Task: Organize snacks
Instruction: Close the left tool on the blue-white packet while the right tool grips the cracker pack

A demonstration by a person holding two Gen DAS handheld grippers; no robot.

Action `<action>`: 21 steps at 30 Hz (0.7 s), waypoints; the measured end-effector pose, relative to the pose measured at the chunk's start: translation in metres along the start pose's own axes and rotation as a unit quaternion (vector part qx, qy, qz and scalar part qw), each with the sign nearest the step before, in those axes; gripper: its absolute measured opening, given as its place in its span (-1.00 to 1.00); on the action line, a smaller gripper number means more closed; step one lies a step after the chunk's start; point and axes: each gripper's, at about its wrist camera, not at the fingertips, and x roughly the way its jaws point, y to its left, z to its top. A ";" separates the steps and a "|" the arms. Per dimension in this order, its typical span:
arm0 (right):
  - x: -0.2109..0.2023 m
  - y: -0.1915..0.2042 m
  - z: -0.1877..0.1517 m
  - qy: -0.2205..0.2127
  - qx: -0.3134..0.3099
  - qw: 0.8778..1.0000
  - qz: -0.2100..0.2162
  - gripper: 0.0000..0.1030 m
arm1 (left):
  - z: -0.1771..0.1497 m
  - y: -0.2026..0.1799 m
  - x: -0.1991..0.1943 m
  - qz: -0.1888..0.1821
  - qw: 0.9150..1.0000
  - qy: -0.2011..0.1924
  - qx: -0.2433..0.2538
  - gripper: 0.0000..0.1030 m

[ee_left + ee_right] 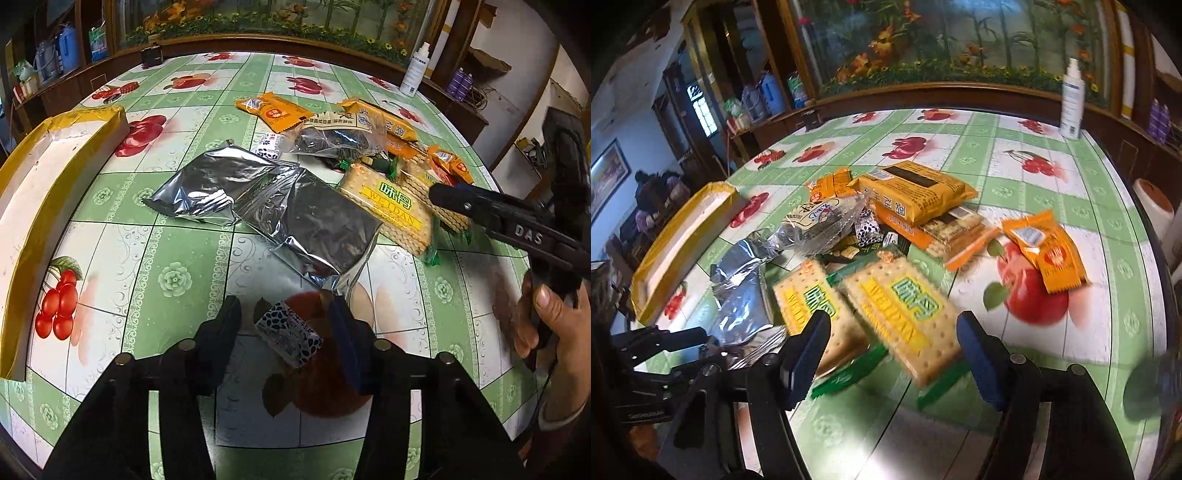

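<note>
A small white packet with blue spots (288, 338) lies on the tablecloth between the fingers of my left gripper (284, 328). There is a gap on each side, so the gripper is open. In the right wrist view my right gripper (894, 350) stands open over two Weidan cracker packs; the near end of one cracker pack (901, 314) lies between its fingers and the other cracker pack (805, 302) sits partly under the left finger. The left wrist view shows the right gripper (443, 195), held by a hand (550, 317), above a cracker pack (391, 206).
A yellow-edged cardboard box (55, 158) (683, 236) stands at the left. Silver foil bags (295, 214), a clear bag of dark seeds (332, 136) and orange packets (916, 192) (1045, 247) are piled mid-table. A white spray bottle (1071, 99) stands at the far edge.
</note>
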 end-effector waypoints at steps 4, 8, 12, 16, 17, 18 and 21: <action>0.021 0.002 0.009 0.023 -0.043 0.999 -0.015 0.38 | -0.005 0.008 -0.004 -0.024 1.000 -0.005 0.017 -0.41; 0.023 -0.010 0.007 0.033 -0.010 0.999 0.017 0.22 | -0.010 0.016 -0.009 -0.035 0.999 -0.012 0.031 -0.42; 0.015 -0.008 -0.004 0.039 0.011 0.998 0.039 -0.06 | -0.014 0.021 -0.013 -0.045 0.998 -0.011 0.044 -0.42; 0.011 0.004 -0.017 0.045 0.001 0.998 0.037 -0.05 | -0.018 0.031 -0.016 -0.060 0.997 -0.011 0.049 -0.43; 0.011 0.006 -0.018 0.044 0.001 0.998 0.037 -0.05 | -0.018 0.033 -0.017 -0.061 0.997 -0.010 0.048 -0.43; 0.010 0.006 -0.019 0.043 0.005 0.998 0.038 -0.06 | -0.018 0.034 -0.018 -0.059 0.997 -0.010 0.047 -0.43; 0.007 0.007 -0.021 0.037 0.019 0.998 0.039 -0.06 | -0.018 0.040 -0.019 -0.054 0.998 -0.011 0.042 -0.43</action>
